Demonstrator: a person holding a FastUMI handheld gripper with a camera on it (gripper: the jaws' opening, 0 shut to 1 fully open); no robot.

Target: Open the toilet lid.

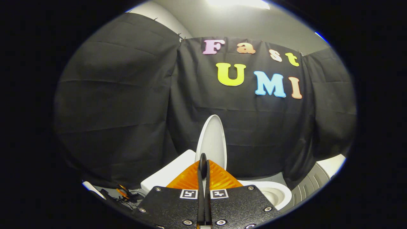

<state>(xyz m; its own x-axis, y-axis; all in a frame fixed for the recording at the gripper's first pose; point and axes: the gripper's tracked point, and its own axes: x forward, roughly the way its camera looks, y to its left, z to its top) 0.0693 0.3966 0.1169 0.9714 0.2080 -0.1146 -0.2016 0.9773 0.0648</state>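
The white toilet lid [212, 141] stands upright, raised off the bowl, just beyond my fingertips. To the lid's left is the white tank [170, 173]. The open bowl with its white seat rim [275, 192] lies lower, to the right of my fingers. My gripper [203, 159] is shut, its two orange fingers [219, 178] pressed together with nothing between them. The tips sit in front of the lid's lower part; whether they touch it cannot be told.
Black cloth walls surround the toilet on the left, back and right. Dark cables and an orange-handled tool [122, 192] lie on the floor left of the tank. A grey ribbed object [310, 184] stands to the right of the bowl.
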